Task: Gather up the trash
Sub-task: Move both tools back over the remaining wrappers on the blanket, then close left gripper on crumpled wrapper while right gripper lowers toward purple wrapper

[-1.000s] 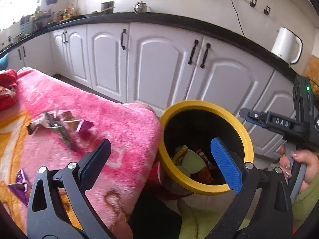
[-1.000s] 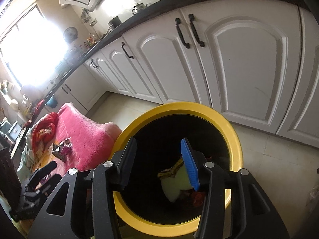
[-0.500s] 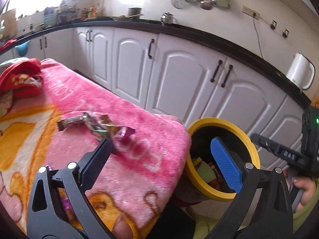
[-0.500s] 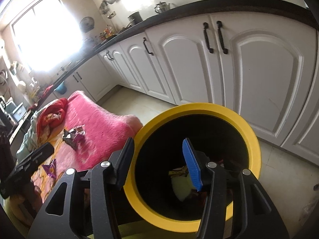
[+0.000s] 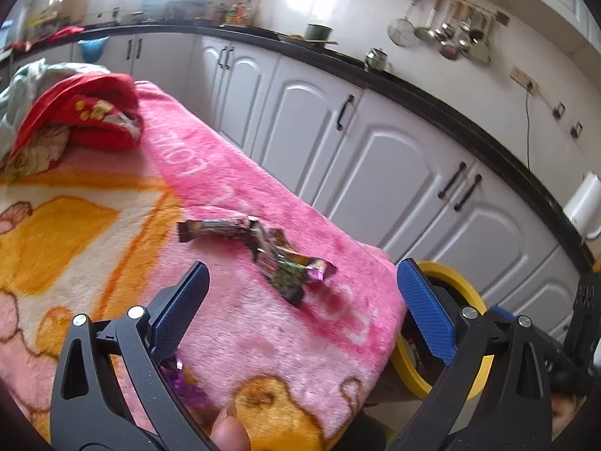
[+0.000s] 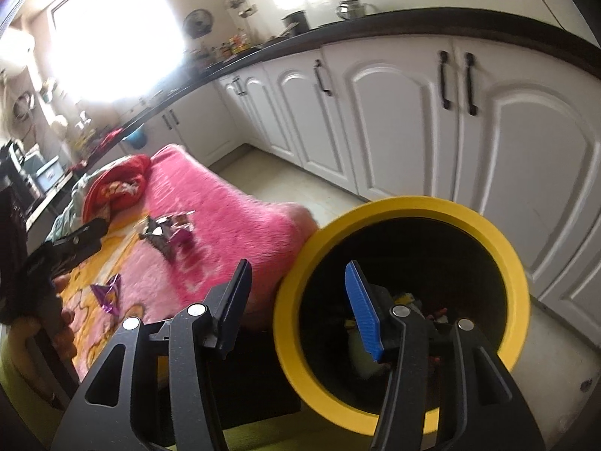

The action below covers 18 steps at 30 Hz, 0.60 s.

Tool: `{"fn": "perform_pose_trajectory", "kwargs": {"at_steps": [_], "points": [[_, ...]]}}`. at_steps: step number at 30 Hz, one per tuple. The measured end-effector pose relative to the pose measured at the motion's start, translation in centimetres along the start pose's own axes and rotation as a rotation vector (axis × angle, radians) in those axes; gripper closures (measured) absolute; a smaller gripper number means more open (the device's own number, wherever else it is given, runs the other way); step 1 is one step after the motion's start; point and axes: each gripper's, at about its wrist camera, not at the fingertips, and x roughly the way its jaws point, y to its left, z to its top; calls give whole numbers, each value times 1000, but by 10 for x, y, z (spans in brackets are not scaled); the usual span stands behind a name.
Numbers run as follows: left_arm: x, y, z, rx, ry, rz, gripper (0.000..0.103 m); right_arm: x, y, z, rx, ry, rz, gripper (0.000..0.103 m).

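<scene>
A cluster of crumpled candy wrappers lies on the pink blanket, a little ahead of my open, empty left gripper. A purple wrapper lies behind the left finger. The yellow-rimmed bin with trash inside stands off the blanket's right edge and shows in the left wrist view. My right gripper is open and empty, straddling the bin's near left rim. The wrappers and the purple wrapper also show in the right wrist view.
A red cloth bundle lies at the far end of the blanket. White kitchen cabinets under a black counter run behind. A white kettle stands on the counter at right. Tiled floor lies between blanket and cabinets.
My left gripper has swung left from over the bin to over the blanket, bringing the wrappers ahead of it. My right gripper shifted left, now at the bin's left rim.
</scene>
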Motion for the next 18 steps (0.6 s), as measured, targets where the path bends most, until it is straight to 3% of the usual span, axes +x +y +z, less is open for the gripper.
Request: {"fn": "perform_pose_trajectory", "kwargs": {"at_steps": [9, 14, 18], "points": [[0, 41, 13, -156, 0, -26, 12, 26, 48, 6, -103, 36, 54, 53], [13, 52, 22, -228, 52, -70, 29, 42, 67, 9, -142, 52, 73, 53], [32, 56, 28, -270, 106, -97, 31, 56, 80, 17, -168, 58, 85, 53]]}}
